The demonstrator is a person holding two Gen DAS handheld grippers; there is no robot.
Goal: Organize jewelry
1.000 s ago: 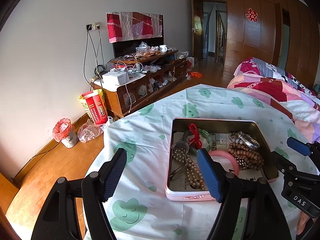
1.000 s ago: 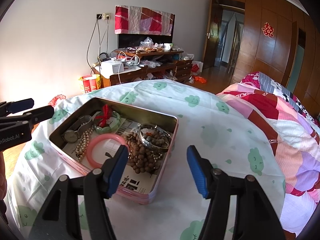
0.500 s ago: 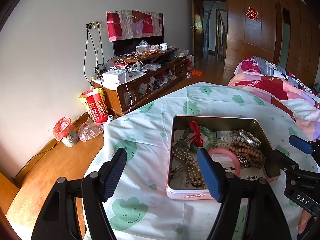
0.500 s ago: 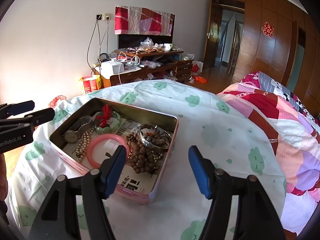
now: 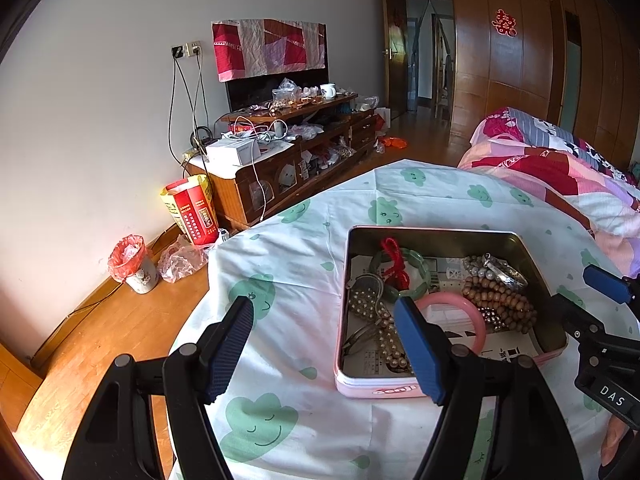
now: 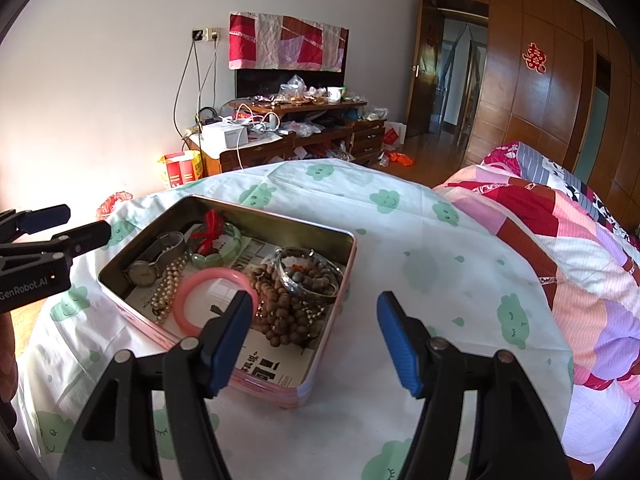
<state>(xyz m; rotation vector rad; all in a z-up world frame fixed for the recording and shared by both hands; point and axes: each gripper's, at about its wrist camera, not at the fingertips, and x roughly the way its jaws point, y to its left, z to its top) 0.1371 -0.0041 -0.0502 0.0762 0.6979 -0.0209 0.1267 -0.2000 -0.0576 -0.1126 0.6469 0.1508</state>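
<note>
A pink tin box point(image 5: 376, 389) point(image 6: 328, 344) sits open on a round table. It holds a pink bangle point(image 5: 472, 312) point(image 6: 192, 292), a green jade bangle with a red cord point(image 5: 416, 280) point(image 6: 218, 248), brown wooden beads point(image 5: 500, 300) point(image 6: 284, 312), a pearl strand point(image 5: 380, 328) point(image 6: 168, 288), a silver bangle point(image 6: 310, 272) and a watch point(image 6: 142, 272). My left gripper point(image 5: 324, 344) is open and empty, near the box's left front corner. My right gripper point(image 6: 314, 336) is open and empty, at the box's right front edge.
The table wears a white cloth with green clouds point(image 5: 280, 280) point(image 6: 440, 264). A bed with a patchwork quilt point(image 6: 560, 232) lies to the right. A cluttered TV cabinet point(image 5: 288, 160), a red carton point(image 5: 192, 212) and a small bin point(image 5: 132, 264) stand by the far wall.
Both grippers have drawn back very slightly from the box and stay open. Nothing in the box has moved.
</note>
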